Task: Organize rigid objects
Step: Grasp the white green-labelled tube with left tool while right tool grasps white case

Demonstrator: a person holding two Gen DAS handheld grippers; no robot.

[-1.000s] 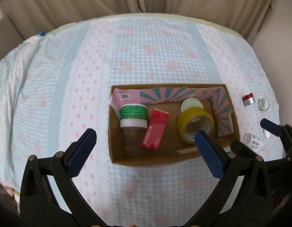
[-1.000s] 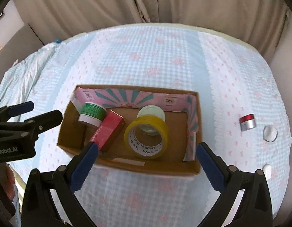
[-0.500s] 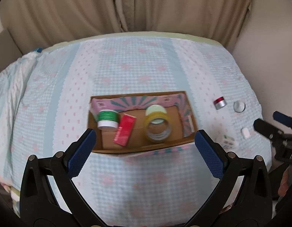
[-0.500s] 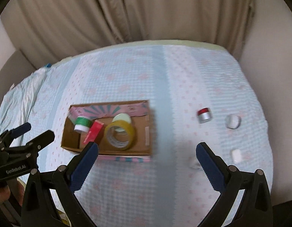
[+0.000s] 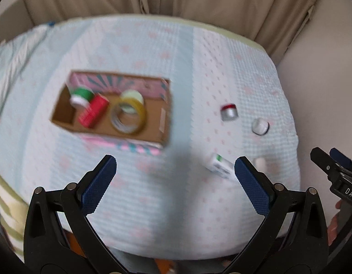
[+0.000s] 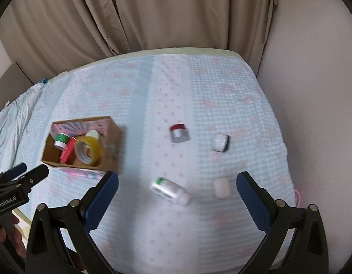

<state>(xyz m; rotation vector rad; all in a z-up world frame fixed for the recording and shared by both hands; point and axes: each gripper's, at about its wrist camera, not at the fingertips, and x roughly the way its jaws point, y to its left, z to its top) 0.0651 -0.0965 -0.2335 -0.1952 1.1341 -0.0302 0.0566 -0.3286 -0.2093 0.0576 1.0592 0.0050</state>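
You are holding both claws, left claw (image 5: 175, 167) and right claw (image 6: 177, 183), wide apart and empty, so be lowering the right one straight around the lying bottle (image 6: 169, 190).

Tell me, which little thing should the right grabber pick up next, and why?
Probably the white bottle lying on its side. It sits closest to the open right gripper, almost between its fingers, and it is outside the cardboard box. Easing down over it looks like the shortest move.
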